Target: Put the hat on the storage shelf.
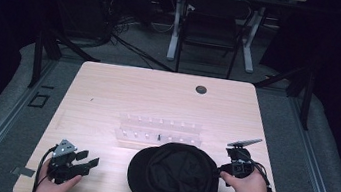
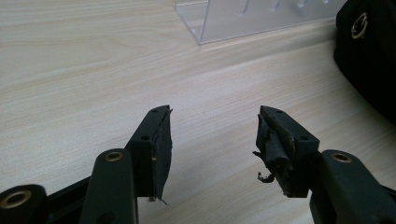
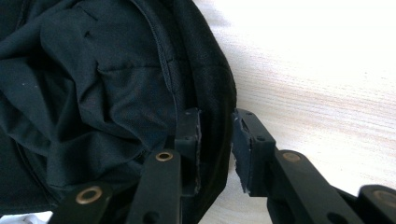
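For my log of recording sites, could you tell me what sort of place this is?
Probably a lab or workshop bay set up for recording. A lit wooden table stands among dark surroundings, with loose cables on the floor and a chair behind. On the table lie a black cap and a clear rack.

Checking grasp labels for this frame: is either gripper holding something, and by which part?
The right gripper has its jaws around the rim of the black cap, one inside, one outside, not visibly clamped. The left gripper is open and holds nothing.
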